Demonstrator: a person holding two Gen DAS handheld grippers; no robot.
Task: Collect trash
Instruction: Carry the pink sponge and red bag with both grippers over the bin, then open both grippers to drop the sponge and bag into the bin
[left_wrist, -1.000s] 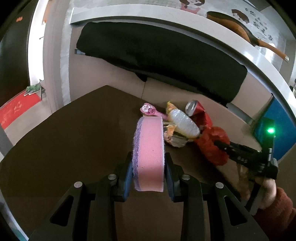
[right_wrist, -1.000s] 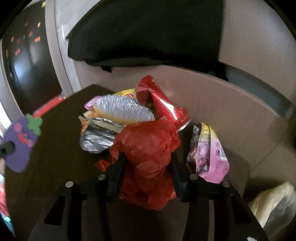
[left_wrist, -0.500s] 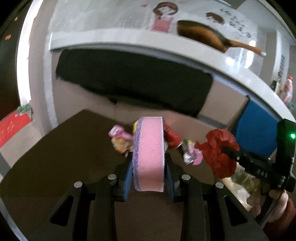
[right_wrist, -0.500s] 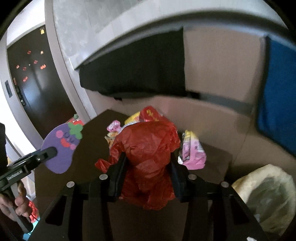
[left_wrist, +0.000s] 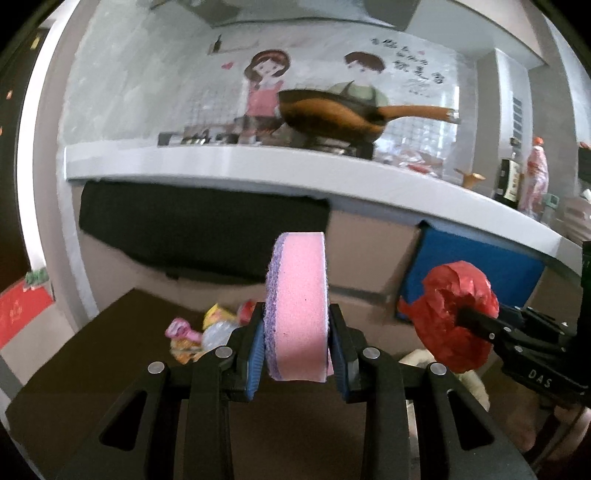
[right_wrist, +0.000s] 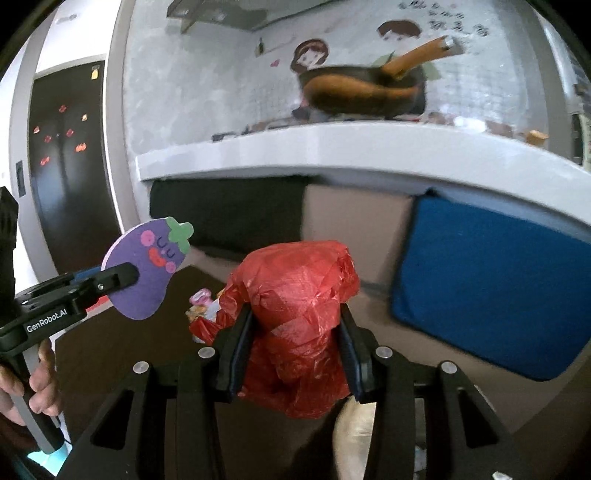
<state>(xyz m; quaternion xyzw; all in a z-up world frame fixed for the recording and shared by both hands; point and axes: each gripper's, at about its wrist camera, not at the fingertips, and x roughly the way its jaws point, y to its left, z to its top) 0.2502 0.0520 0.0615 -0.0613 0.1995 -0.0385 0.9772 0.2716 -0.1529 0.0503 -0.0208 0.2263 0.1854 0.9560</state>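
In the left wrist view, the left gripper (left_wrist: 297, 345) was clamped on a pink sponge (left_wrist: 300, 310) with a purple scouring side, held upright between the blue finger pads (left_wrist: 256, 358). Beyond it, a small heap of wrappers (left_wrist: 207, 328) lay near the far edge of the dark brown desk (left_wrist: 85, 365). Off to the right, the right gripper (left_wrist: 469, 319) pinched a crumpled red plastic bag (left_wrist: 456, 317) in the air, past the desk's right edge.

In the right wrist view, the right gripper (right_wrist: 295, 339) was closed on the red plastic bag (right_wrist: 299, 317), which bulged above and below its fingers. At the left, the left gripper (right_wrist: 127, 275) showed the sponge (right_wrist: 147, 267) side-on, shaped like an aubergine with a face. The wrappers (right_wrist: 203, 304) sat on the desk (right_wrist: 122, 350) behind the bag.
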